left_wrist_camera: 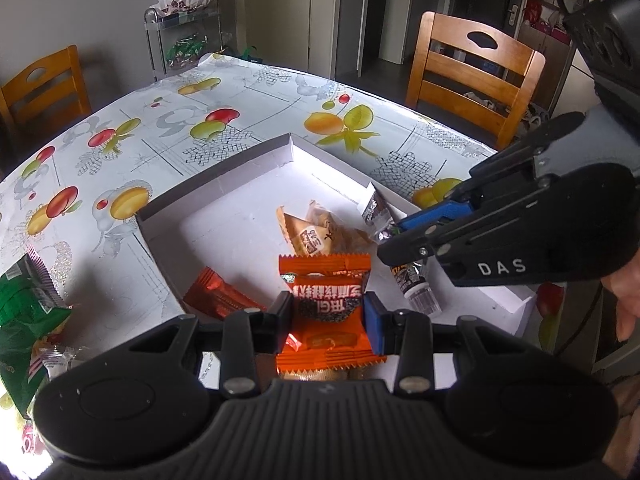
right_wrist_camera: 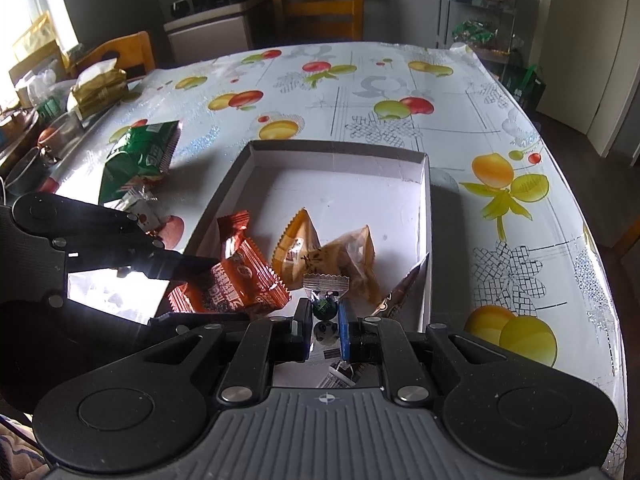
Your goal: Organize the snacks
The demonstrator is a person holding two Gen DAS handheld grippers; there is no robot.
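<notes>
A white shallow box (left_wrist_camera: 224,168) (right_wrist_camera: 336,156) lies on the fruit-print tablecloth. Over its near end my left gripper (left_wrist_camera: 326,312) (right_wrist_camera: 192,268) is shut on an orange snack packet (left_wrist_camera: 326,280) (right_wrist_camera: 232,288). My right gripper (right_wrist_camera: 325,320) (left_wrist_camera: 394,236) is shut on a small clear-wrapped candy (right_wrist_camera: 326,300) (left_wrist_camera: 416,288) above the box's near right side. Inside the box lie a second orange packet (left_wrist_camera: 218,298), two tan packets (left_wrist_camera: 316,232) (right_wrist_camera: 296,248) and a brown packet (right_wrist_camera: 408,284) leaning on the right wall.
A green snack bag (left_wrist_camera: 24,308) (right_wrist_camera: 136,160) and small wrapped sweets lie on the table left of the box. Wooden chairs (left_wrist_camera: 472,76) (right_wrist_camera: 316,4) stand around the table. A metal rack (left_wrist_camera: 180,36) with bags stands beyond the far corner.
</notes>
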